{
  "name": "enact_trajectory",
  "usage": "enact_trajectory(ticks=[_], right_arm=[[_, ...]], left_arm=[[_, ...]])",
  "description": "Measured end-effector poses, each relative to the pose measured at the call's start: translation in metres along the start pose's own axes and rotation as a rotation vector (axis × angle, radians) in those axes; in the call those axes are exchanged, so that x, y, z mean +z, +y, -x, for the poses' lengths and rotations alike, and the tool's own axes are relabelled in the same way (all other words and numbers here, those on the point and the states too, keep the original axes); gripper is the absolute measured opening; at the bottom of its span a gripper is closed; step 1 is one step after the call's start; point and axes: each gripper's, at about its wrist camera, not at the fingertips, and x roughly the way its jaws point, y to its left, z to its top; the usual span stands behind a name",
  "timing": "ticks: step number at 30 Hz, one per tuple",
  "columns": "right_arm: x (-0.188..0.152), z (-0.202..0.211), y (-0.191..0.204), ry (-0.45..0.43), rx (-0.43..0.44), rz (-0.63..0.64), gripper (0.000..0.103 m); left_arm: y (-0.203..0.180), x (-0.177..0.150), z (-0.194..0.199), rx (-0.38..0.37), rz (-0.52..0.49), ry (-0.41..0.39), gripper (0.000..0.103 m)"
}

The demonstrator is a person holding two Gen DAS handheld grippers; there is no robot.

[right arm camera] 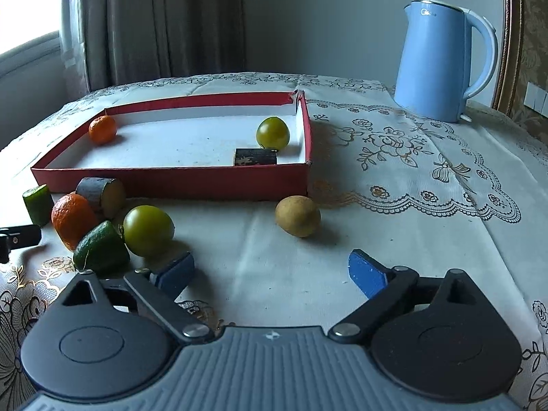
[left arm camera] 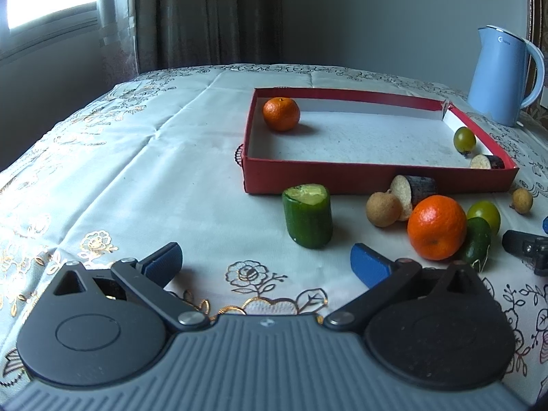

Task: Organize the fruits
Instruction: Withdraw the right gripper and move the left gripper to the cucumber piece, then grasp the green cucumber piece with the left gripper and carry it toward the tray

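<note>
A red box [left arm camera: 342,176] [right arm camera: 171,181] with a white floor holds a small orange [left arm camera: 281,114] [right arm camera: 102,129], a green fruit [left arm camera: 464,139] [right arm camera: 273,133] and a dark cut piece [right arm camera: 255,156]. In front of it lie a cucumber piece [left arm camera: 308,219], a brown longan [left arm camera: 383,209], a dark cut piece [left arm camera: 414,190], a big orange [left arm camera: 436,227] [right arm camera: 72,219], a green fruit [right arm camera: 148,229], a cucumber end [right arm camera: 101,248] and a yellow-brown fruit [right arm camera: 298,215]. My left gripper [left arm camera: 265,260] is open and empty before the cucumber piece. My right gripper [right arm camera: 270,267] is open and empty.
A light blue kettle [left arm camera: 501,75] [right arm camera: 441,60] stands at the back right of the table. A patterned white tablecloth [left arm camera: 137,171] covers the table. Another longan [left arm camera: 522,200] lies right of the box. Curtains and a window are behind.
</note>
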Motion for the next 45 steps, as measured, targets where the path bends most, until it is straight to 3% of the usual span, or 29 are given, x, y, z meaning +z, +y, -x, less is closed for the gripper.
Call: enact_trajectory(ticks=[6, 9, 11, 13, 18, 25, 33, 37, 45], right_arm=[[0.0, 0.0, 0.0, 0.001, 0.002, 0.002, 0.099], [0.0, -0.001, 0.0, 0.002, 0.003, 0.001, 0.099], [0.0, 0.0, 0.0, 0.002, 0.002, 0.001, 0.099], [0.0, -0.001, 0.0, 0.002, 0.002, 0.001, 0.099], [0.0, 0.0, 0.0, 0.002, 0.002, 0.002, 0.1], [0.0, 0.0, 0.001, 0.002, 0.002, 0.002, 0.1], [-0.001, 0.0, 0.001, 0.002, 0.002, 0.003, 0.1], [-0.001, 0.0, 0.001, 0.001, 0.002, 0.003, 0.1], [-0.001, -0.001, 0.001, 0.002, 0.002, 0.003, 0.1]], left_arm=[[-0.004, 0.013, -0.003, 0.003, -0.029, -0.014, 0.102], [-0.006, 0.018, -0.015, -0.029, -0.026, 0.033, 0.078], [-0.006, 0.018, -0.02, -0.025, -0.014, 0.033, 0.075], [-0.007, 0.019, -0.02, -0.038, -0.021, 0.027, 0.058], [-0.015, 0.02, -0.016, -0.074, -0.036, 0.027, 0.03], [-0.016, 0.023, -0.013, -0.072, -0.04, 0.023, 0.029], [-0.027, 0.061, 0.0, -0.094, -0.081, -0.08, 0.029], [-0.035, 0.086, -0.023, -0.085, -0.087, -0.097, 0.029], [-0.045, 0.111, -0.079, -0.057, -0.071, -0.046, 0.029]])
